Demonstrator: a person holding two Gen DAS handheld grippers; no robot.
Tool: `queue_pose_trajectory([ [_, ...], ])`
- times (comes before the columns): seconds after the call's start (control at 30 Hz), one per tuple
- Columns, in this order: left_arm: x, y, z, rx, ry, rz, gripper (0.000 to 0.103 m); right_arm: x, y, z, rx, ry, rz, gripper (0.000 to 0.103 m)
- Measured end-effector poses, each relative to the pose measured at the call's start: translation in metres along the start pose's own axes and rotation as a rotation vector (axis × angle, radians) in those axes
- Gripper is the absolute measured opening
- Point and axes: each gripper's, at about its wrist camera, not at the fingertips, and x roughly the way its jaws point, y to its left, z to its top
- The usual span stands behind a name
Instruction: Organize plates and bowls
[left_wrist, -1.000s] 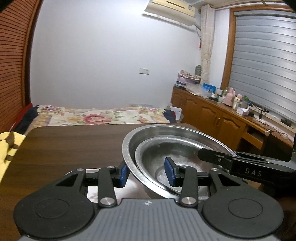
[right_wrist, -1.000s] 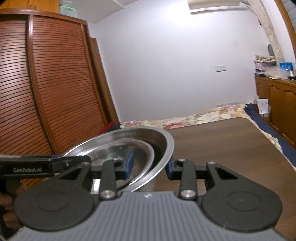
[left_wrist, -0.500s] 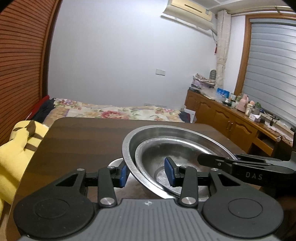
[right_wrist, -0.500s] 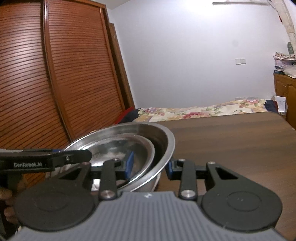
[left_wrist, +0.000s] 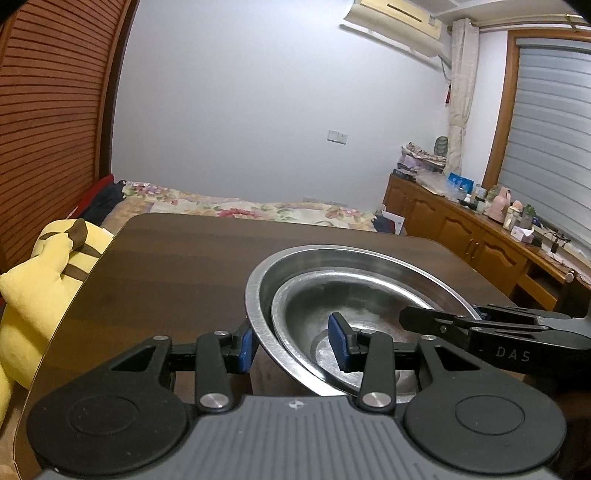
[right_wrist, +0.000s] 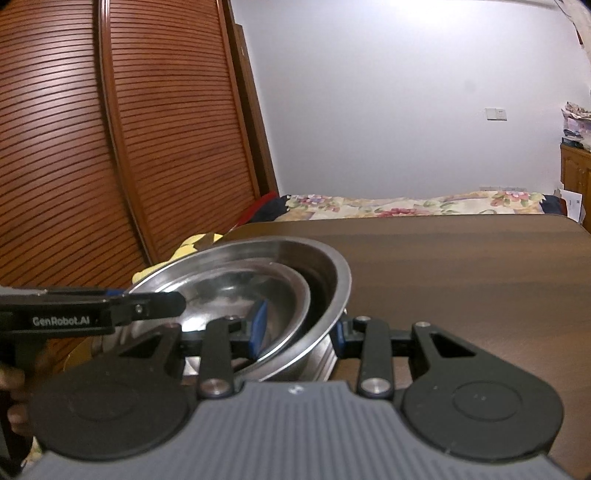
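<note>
Two nested steel bowls hang over the dark wooden table (left_wrist: 177, 266), the small bowl (left_wrist: 354, 306) lying tilted inside the large bowl (left_wrist: 369, 258). My left gripper (left_wrist: 291, 345) is shut on their left rims, one blue pad outside and one inside. On the opposite side, my right gripper (right_wrist: 298, 329) is shut on the rims of the large bowl (right_wrist: 332, 266) and the small bowl (right_wrist: 229, 288). Each view shows the other gripper's finger (left_wrist: 436, 321) (right_wrist: 147, 308) reaching over the bowls. I cannot tell whether the bowls touch the table.
A yellow plush toy (left_wrist: 37, 288) leans at the table's left edge. Beyond the table lie a bed with a floral cover (left_wrist: 258, 210) and slatted wardrobe doors (right_wrist: 110, 147). A cluttered wooden cabinet (left_wrist: 461, 229) lines the right wall.
Both grippers have carried the bowls to the left across the table; the plush toy and the wardrobe have come further into view. Both grips are unchanged.
</note>
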Motion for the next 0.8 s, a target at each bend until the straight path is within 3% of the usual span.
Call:
queue_pose_trajectory([
  [0.63,0.0048,0.0016,-0.0076,0.014,0.007,0.044,0.042,0.0057,0.0009,0.0009,0.01,0.011,0.014,0.039],
  [0.8,0.0032,0.0019,-0.0048,0.018,0.003,0.057,0.052,-0.0003,-0.0003,0.0021,0.008,-0.001,0.002,0.039],
])
